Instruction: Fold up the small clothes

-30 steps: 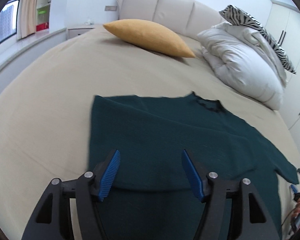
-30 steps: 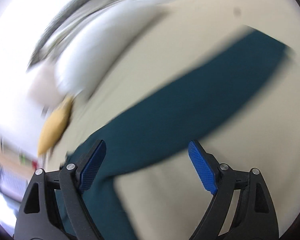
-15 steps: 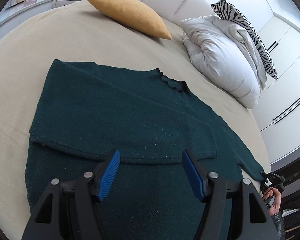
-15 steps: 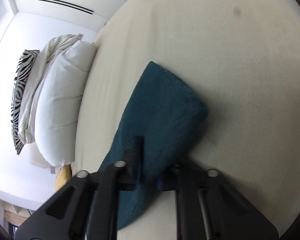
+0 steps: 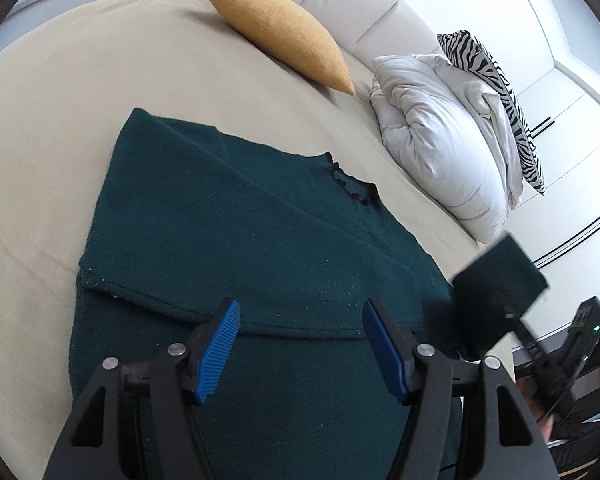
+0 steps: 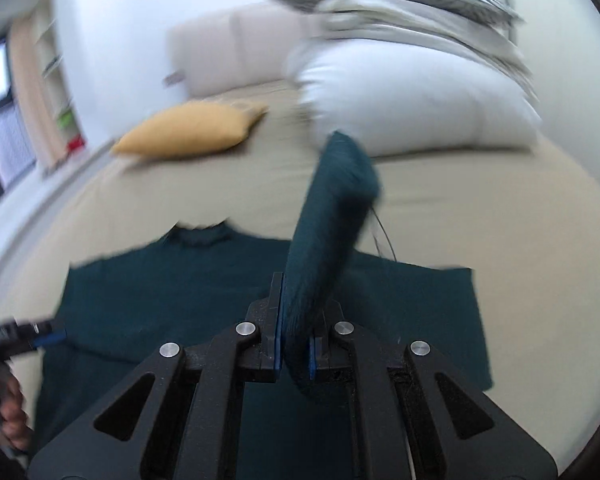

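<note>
Sleeve [image 6: 332, 216] now lifted off the bed, right tool [image 6: 296, 354] clamped on it; left tool [image 5: 300, 344] gapes empty.

Bright, even daylight fills both views, soft shadows only. In the left wrist view everything is sharp: the dark green knitted sweater [image 5: 228, 248] shows its weave, with a thin shadow under its folded hem; only the lifted green sleeve end [image 5: 496, 280] at the right is smeared. The right wrist view is heavily motion-blurred: the white puffy duvet [image 6: 412, 92] and mustard-yellow cushion [image 6: 192, 128] streak sideways, whites nearly blown out. Fisheye bending curves the beige bed [image 5: 80, 92]; black vignette rings the corners.
</note>
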`<state>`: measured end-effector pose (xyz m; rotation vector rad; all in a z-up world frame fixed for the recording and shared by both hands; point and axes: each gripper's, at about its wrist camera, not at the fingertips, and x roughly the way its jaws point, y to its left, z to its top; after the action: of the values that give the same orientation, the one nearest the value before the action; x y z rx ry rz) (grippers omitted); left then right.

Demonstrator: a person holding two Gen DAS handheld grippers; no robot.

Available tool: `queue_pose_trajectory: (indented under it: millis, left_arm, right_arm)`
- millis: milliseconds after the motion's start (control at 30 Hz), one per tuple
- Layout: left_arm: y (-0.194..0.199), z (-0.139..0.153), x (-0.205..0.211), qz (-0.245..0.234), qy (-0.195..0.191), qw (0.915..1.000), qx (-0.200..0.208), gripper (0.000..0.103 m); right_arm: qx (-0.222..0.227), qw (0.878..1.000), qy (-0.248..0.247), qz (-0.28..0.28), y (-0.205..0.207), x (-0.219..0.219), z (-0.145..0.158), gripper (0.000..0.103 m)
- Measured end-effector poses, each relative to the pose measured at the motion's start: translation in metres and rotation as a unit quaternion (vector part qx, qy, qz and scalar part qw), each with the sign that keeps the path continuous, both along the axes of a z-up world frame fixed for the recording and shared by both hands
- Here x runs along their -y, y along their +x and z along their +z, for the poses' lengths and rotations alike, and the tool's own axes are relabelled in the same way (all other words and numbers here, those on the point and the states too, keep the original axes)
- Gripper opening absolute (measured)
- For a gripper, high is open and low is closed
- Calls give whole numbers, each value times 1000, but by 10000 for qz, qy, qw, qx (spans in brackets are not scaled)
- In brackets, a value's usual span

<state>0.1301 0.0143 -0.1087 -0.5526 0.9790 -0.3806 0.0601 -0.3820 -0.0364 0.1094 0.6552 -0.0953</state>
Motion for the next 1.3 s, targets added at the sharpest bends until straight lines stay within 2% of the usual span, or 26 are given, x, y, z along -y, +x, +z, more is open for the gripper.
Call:
queue_pose_trajectory:
  millis: [67,167,200,267,300,333,467,533,633,667,733,833,1000,1167,1233,1300]
  left_arm:
    - [1,-2,1,-44,-10,10000,-16,66]
    - [4,-6,12,-175,3,9998,-58,66]
    - [6,-8,18,-251,-25,9996,-103,66]
    - [8,-8,31,-384,-43,9992,-113,66]
    - [10,-6,42,-477,2,9988,-83,66]
    - [12,-5,51,-543,43,9985,-52,66]
    - [26,-8,100,-913,373,9951,-71,65]
    - [31,-14,124,-1157,604,9912,-199,54]
    - [40,-28,150,-1334,842,9866,-408,41]
    - [40,-28,153,-1294,895,9869,-356,40]
    - [41,-27,156,-1274,888,9872,-364,23]
    - [34,-16,157,-1291,1100,9854,-164,11]
    - [25,9,151,-1310,1072,9854,158,9]
    - [32,37,120,-1008,914,9895,491,8]
    - [36,39,105,-952,996,9887,586,8]
    - [45,31,86,-796,1056,9900,489,8]
  right_arm:
    - [-265,9983,-423,289,8,-48,-28,7]
    - [-676,9927,-796,599,15,-86,-69,11]
    - [-865,9903,-822,707,14,-93,-83,20]
    - [-1097,9871,-678,946,9,-107,-98,45]
    - [-1042,9871,-562,1075,-10,-117,-103,65]
    - [-944,9876,-442,1170,-23,-118,-102,71]
    - [-579,9924,94,1081,-60,-99,-81,71]
    - [-600,9920,735,838,-73,-74,-79,71]
    - [-705,9869,1344,548,-100,-56,-88,71]
    - [-761,9850,1475,467,-104,-51,-93,71]
    - [-813,9815,1703,321,-104,-34,-100,71]
    - [-747,9748,2094,165,-127,-23,-111,71]
    - [-553,9701,2364,-45,-130,-1,-111,71]
    - [-431,9600,2743,-362,-130,28,-105,71]
    - [-416,9550,2883,-562,-130,43,-104,71]
    - [-371,9502,3009,-716,-128,57,-104,71]
